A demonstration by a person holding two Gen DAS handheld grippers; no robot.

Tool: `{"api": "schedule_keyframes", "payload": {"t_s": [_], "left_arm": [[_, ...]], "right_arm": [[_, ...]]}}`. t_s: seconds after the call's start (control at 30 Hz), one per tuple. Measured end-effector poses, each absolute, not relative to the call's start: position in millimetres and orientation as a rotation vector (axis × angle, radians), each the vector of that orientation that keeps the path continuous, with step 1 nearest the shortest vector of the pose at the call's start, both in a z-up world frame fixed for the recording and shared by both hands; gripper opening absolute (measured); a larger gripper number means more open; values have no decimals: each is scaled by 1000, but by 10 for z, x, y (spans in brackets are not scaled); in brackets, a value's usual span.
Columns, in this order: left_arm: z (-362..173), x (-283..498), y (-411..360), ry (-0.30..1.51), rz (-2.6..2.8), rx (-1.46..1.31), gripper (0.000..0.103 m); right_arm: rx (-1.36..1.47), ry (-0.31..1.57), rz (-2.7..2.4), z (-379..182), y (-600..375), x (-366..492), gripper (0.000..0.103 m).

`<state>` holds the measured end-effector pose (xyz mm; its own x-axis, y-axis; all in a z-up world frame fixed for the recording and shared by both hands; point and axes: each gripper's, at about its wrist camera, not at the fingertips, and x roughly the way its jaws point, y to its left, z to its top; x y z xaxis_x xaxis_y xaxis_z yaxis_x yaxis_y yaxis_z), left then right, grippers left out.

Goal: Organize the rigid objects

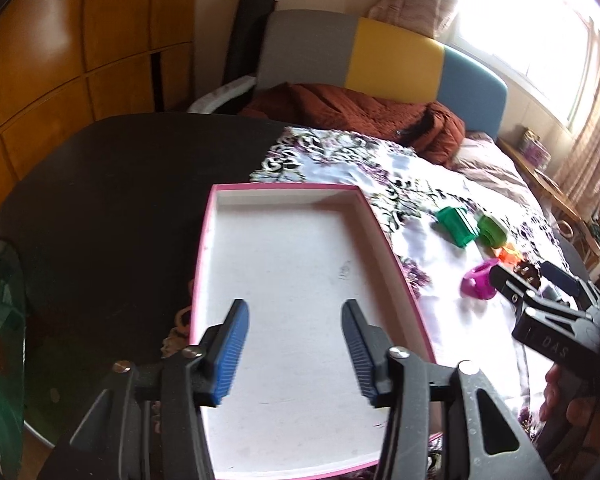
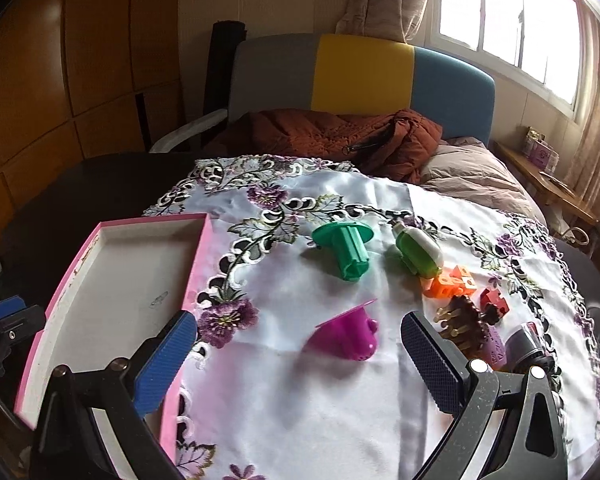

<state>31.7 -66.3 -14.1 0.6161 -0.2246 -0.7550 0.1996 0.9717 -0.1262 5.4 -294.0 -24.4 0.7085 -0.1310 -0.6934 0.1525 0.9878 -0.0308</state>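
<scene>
1. Blue-padded fingers of the left claw (image 1: 296, 354) are hanging apart and empty over the pink tray (image 1: 204, 248), which is sitting bare on the tabletop (image 1: 100, 184).
2. Beside the tray, the right claw (image 2: 300, 360) is gaping wide, holding nothing, with the magenta toy (image 2: 348, 338) lying on the embroidered cloth (image 2: 340, 420) just ahead of it, untouched.
3. That toy is looking like hard, light, slick plastic; pinching its rounded body rather than the thin flared rim seems safest.
4. Only the right view is showing the dark green piece (image 2: 346, 250), light green piece (image 2: 418, 250), orange block (image 2: 450, 282) and brown comb (image 2: 466, 320) clearly; the left view is revealing the tray's whole floor.
</scene>
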Motion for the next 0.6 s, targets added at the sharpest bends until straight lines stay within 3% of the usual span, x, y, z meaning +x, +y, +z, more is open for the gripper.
{"api": "schedule_keyframes", "payload": {"t_s": [0.37, 0.6], "left_arm": [[-93, 448, -1165, 919, -414, -25, 56], [-141, 585, -1737, 975, -505, 68, 59]], "right_arm": [[108, 751, -274, -65, -4296, 93, 103], [280, 775, -383, -316, -5122, 56, 103]]}}
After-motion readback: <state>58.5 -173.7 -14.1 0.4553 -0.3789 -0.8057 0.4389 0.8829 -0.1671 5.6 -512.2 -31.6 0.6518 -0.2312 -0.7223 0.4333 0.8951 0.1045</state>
